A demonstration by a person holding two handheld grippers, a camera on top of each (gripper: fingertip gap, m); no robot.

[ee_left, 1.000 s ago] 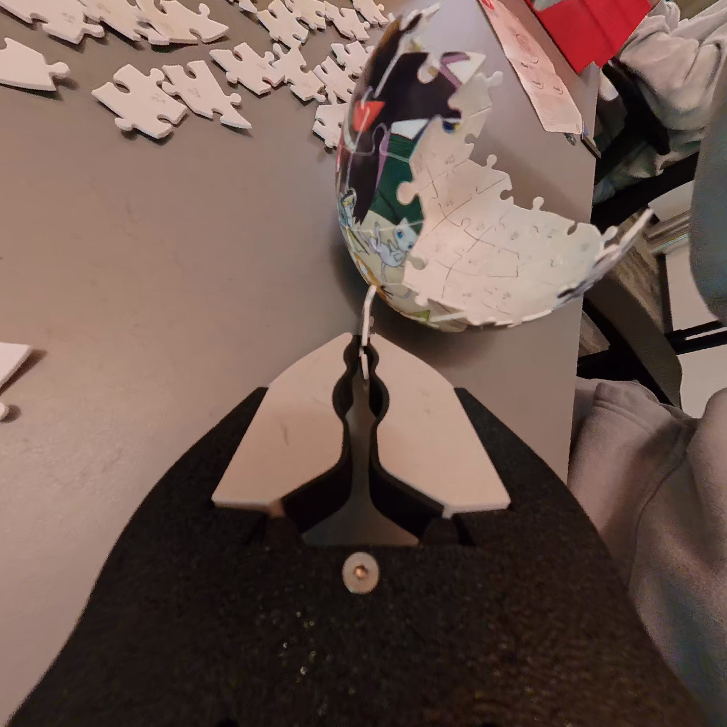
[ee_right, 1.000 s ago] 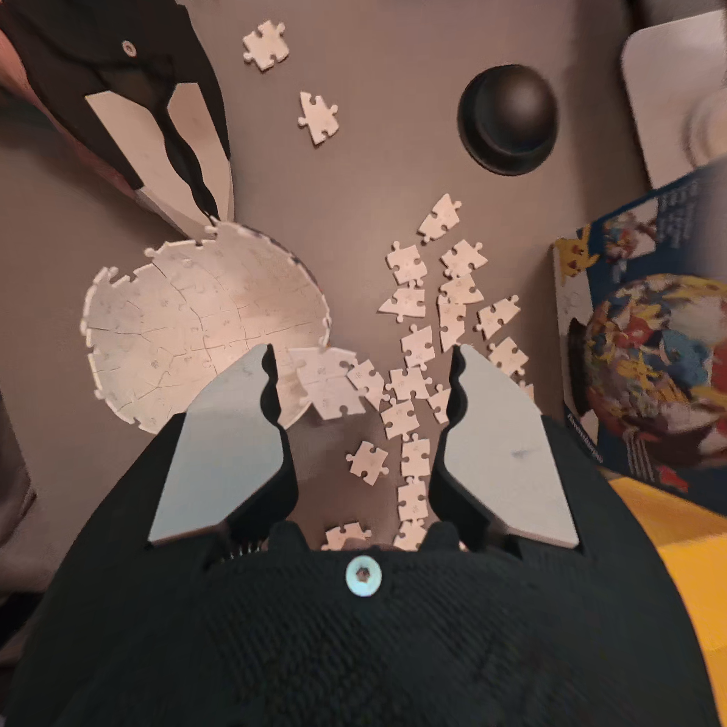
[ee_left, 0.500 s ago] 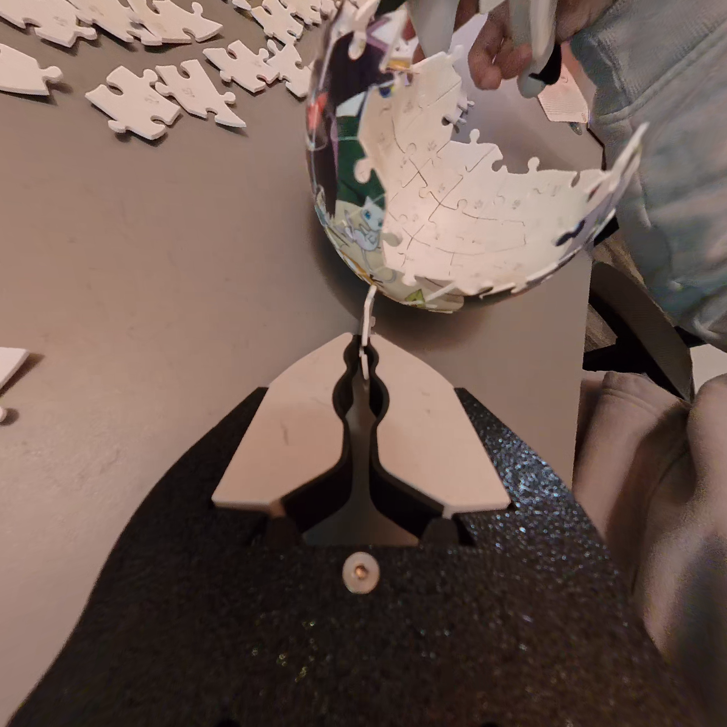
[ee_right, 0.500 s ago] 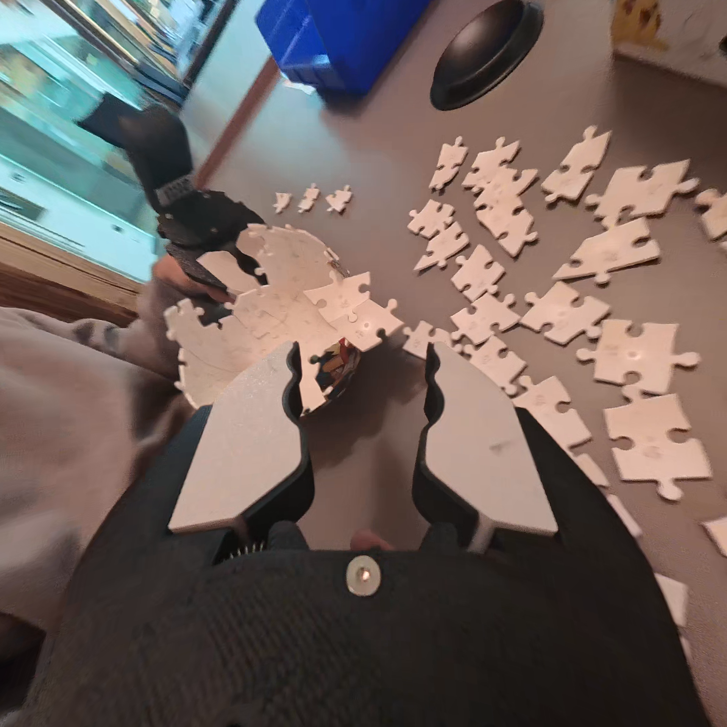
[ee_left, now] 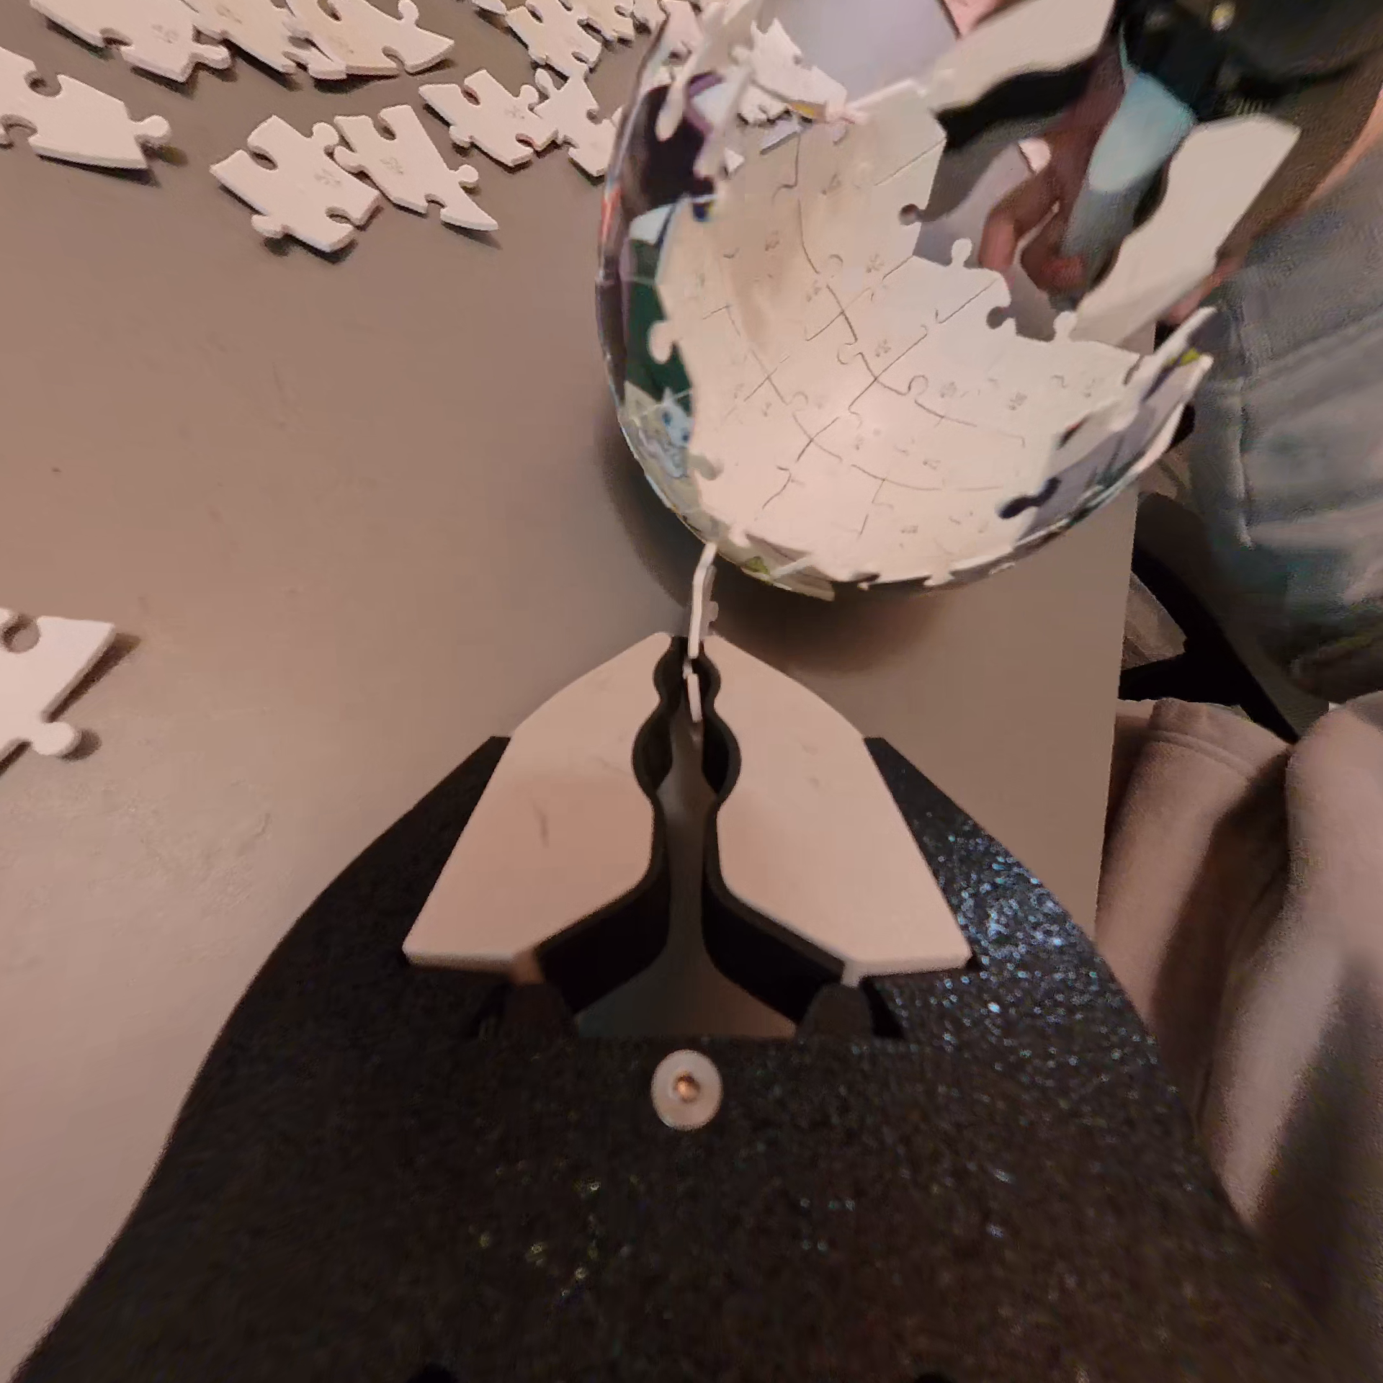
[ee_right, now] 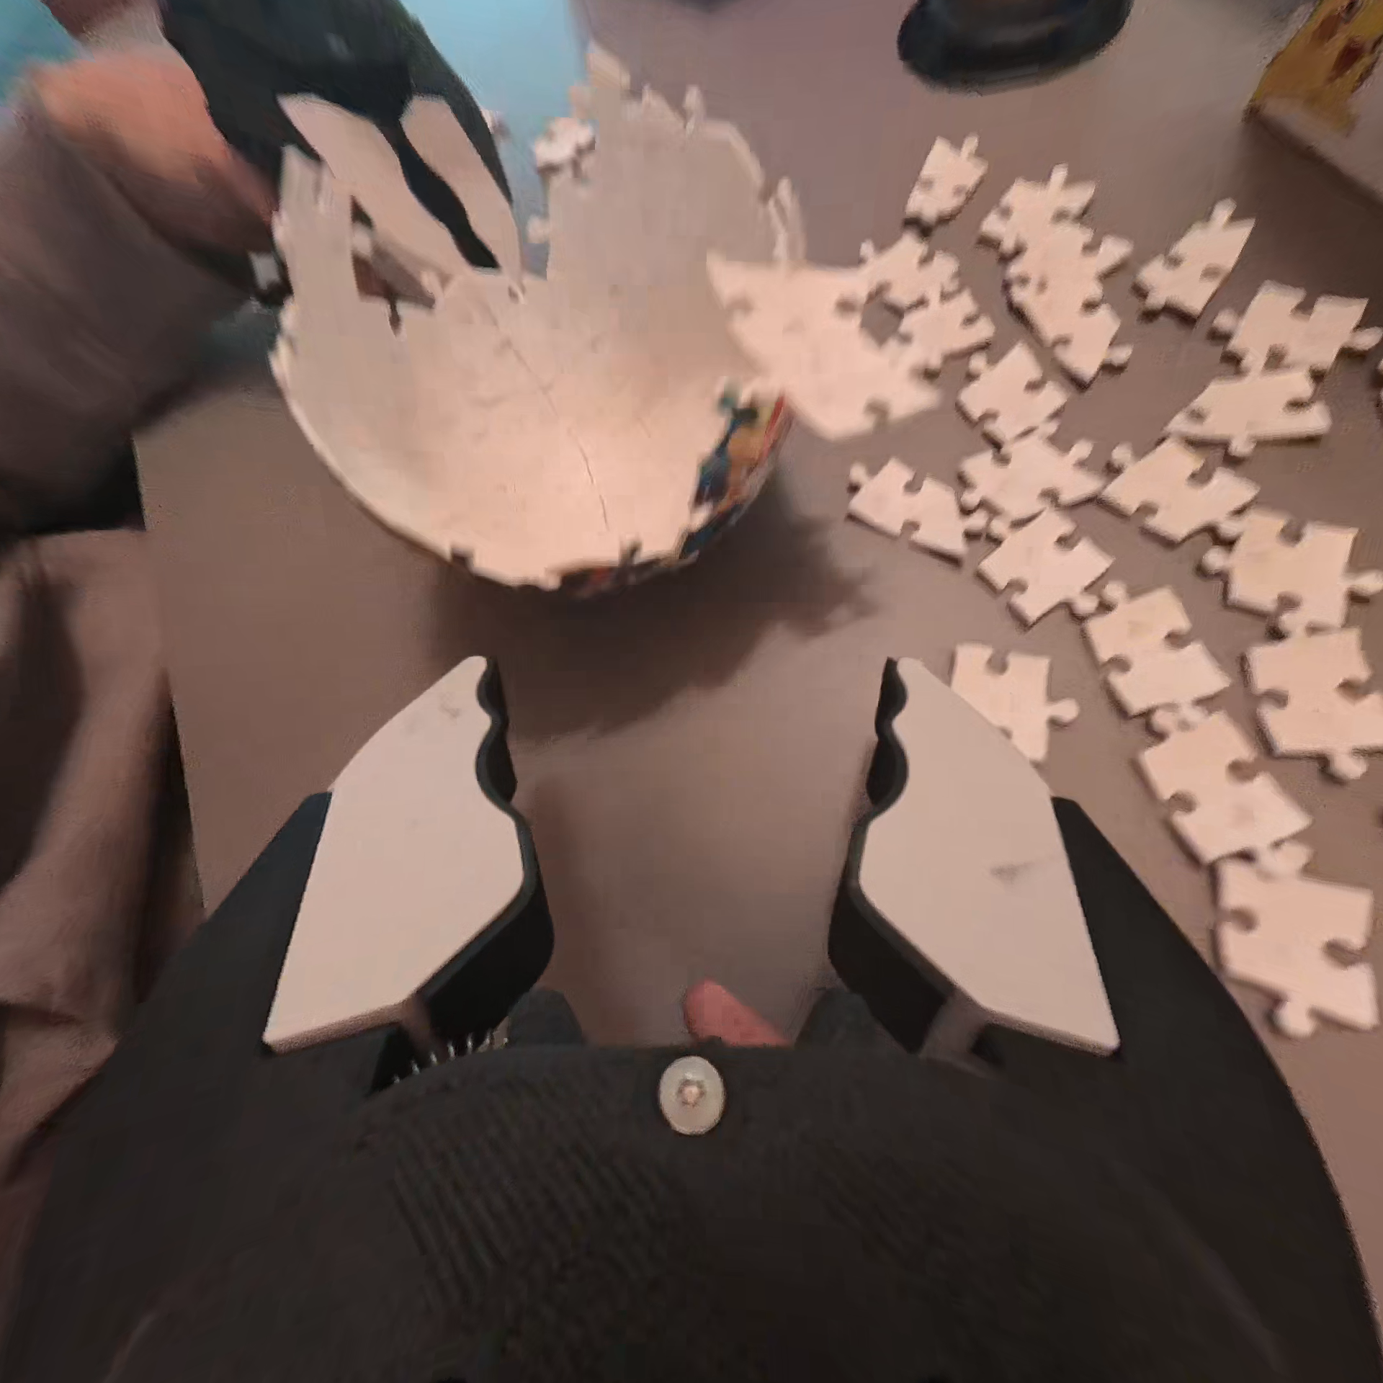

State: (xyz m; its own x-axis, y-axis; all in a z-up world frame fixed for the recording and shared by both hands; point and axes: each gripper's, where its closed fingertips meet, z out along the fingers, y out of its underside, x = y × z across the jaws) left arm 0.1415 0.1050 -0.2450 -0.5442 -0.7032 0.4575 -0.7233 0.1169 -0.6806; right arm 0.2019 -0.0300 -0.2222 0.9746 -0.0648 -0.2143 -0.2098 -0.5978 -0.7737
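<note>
A half-built puzzle ball shell, white inside and printed outside, sits tilted on the grey table. My left gripper is shut on the edge of a rim piece of the shell. In the right wrist view the shell lies ahead and to the left, with the left gripper clamped on its far rim. My right gripper is open and empty, a short way in front of the shell and above bare table. It also shows blurred behind the shell in the left wrist view.
Many loose white puzzle pieces lie face down to the right of the shell, and more lie at the far left. A black dome-shaped stand and a printed box corner sit at the back. A grey sleeve is at the table edge. About 15 centimeters separates my left fingertips from my right.
My right gripper has drawn back from the shell's rim and opened wider. The shell has tilted slightly in my left gripper's hold. The right wrist view is blurred from motion.
</note>
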